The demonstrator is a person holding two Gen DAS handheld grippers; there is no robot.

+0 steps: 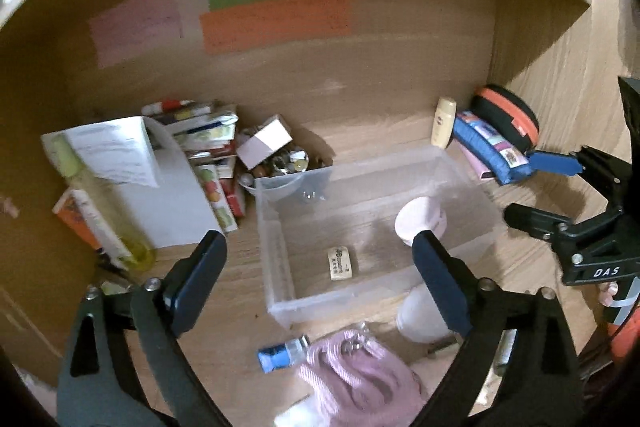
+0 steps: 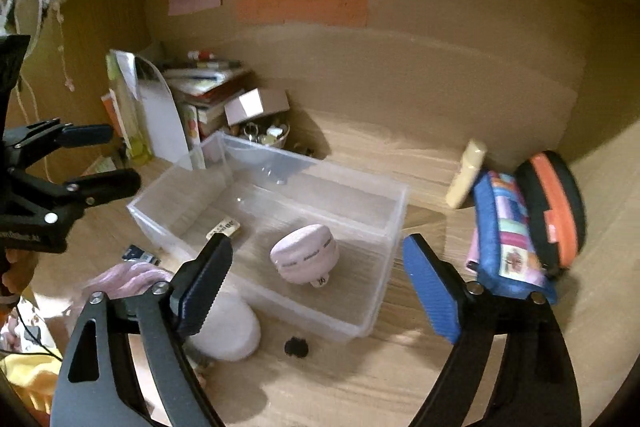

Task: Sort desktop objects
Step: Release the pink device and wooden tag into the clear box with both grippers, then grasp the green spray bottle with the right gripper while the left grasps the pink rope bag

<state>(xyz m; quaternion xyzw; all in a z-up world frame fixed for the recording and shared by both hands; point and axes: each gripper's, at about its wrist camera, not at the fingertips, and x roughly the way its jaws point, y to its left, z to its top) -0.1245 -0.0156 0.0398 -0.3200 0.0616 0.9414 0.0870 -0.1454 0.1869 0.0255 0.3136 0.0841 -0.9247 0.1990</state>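
Observation:
A clear plastic bin (image 1: 276, 291) (image 2: 384, 227) stands on the wooden desk. Inside lie a pink round case (image 2: 306, 255) (image 1: 420, 221) and a small beige eraser (image 1: 341, 263) (image 2: 224, 229). My left gripper (image 1: 320, 283) is open and empty above the bin's near side; it also shows in the right wrist view (image 2: 104, 159). My right gripper (image 2: 318, 279) is open and empty, over the bin's right near corner; it shows at the right of the left wrist view (image 1: 536, 187).
A blue pencil case (image 2: 508, 243) (image 1: 488, 147), a black-orange pouch (image 2: 556, 207) and a cream bottle (image 2: 466, 179) lie right. Books, papers (image 1: 168, 179) and a trinket bowl (image 1: 280, 163) stand left. A pink cord (image 1: 352, 375), blue tube (image 1: 280, 351) and white cup (image 2: 228, 331) lie near.

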